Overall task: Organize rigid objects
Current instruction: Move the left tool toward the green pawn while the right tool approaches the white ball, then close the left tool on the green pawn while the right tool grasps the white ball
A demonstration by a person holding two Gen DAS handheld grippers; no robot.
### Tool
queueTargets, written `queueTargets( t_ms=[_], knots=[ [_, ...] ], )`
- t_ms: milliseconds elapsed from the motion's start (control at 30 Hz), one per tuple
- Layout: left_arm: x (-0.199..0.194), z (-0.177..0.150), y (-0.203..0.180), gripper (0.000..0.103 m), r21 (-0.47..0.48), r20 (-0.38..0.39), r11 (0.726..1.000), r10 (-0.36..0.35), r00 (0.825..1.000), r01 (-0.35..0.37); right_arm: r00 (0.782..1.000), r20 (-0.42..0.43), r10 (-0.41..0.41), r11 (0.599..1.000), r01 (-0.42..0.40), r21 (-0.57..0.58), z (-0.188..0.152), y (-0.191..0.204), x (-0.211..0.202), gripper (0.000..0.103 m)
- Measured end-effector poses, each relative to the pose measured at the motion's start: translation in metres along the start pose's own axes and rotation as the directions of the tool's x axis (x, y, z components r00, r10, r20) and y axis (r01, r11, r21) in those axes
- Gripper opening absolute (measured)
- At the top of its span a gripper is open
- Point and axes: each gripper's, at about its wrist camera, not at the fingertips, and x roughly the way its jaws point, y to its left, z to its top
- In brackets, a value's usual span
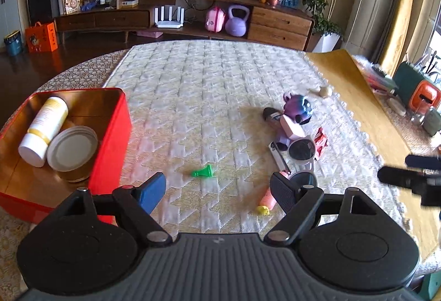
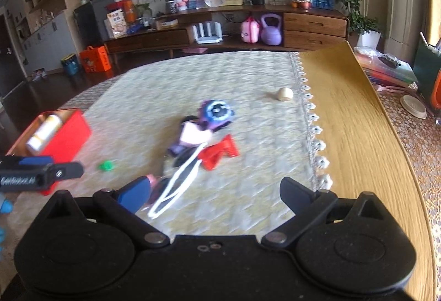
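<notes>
In the left wrist view my left gripper (image 1: pixel 217 192) hangs open over the quilted cloth, nothing between its fingers. A small green toy (image 1: pixel 204 172) lies just ahead of it. To the left, a red tin box (image 1: pixel 110 135) holds a white bottle (image 1: pixel 44 127) and a round lidded can (image 1: pixel 72 146). To the right lies a pile: purple toy (image 1: pixel 299 108), pink box (image 1: pixel 292 127), dark round disc (image 1: pixel 301 149), red packet (image 1: pixel 321 142), pink tube (image 1: pixel 267 200). My right gripper (image 2: pixel 215 196) is open above the cloth, the pile's purple toy (image 2: pixel 217 112) and red packet (image 2: pixel 219 153) ahead of it.
A cream lump (image 2: pixel 285 94) sits near the cloth's lace edge. Bare wooden tabletop (image 2: pixel 358 135) runs along the right. The left gripper (image 2: pixel 41 172) shows at the right wrist view's left edge, near the red tin box (image 2: pixel 66 132). A low cabinet stands beyond the table.
</notes>
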Motion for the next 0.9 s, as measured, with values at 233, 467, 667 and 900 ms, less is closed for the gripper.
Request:
queueTargets(
  t_ms=[233,467,667,900],
  knots=[
    [0.028,-0.005,-0.001,0.083,-0.018,-0.017,0.999,0.031,0.999,-0.031,1.000,-0.006,-0.017,1.000,0.017,0.000,0.012,-0.016,0.028,0.096],
    [0.051,-0.007,0.002,0.083,-0.024,-0.025,0.999,0.046,0.999,-0.047,0.999,0.005,-0.038,0.999,0.038,0.017,0.035,-0.038,0.051,0.094],
    [0.065,-0.007,0.002,0.083,-0.031,-0.032,0.998,0.045,0.998,-0.046,0.997,0.017,-0.070,0.997,0.070,0.014,0.064,-0.061,0.083,0.094],
    [0.078,-0.008,0.002,0.082,-0.023,-0.024,0.998,0.063,0.998,-0.063,0.995,0.010,-0.101,0.995,0.101,0.013,0.086,-0.081,0.135,0.086]
  ],
)
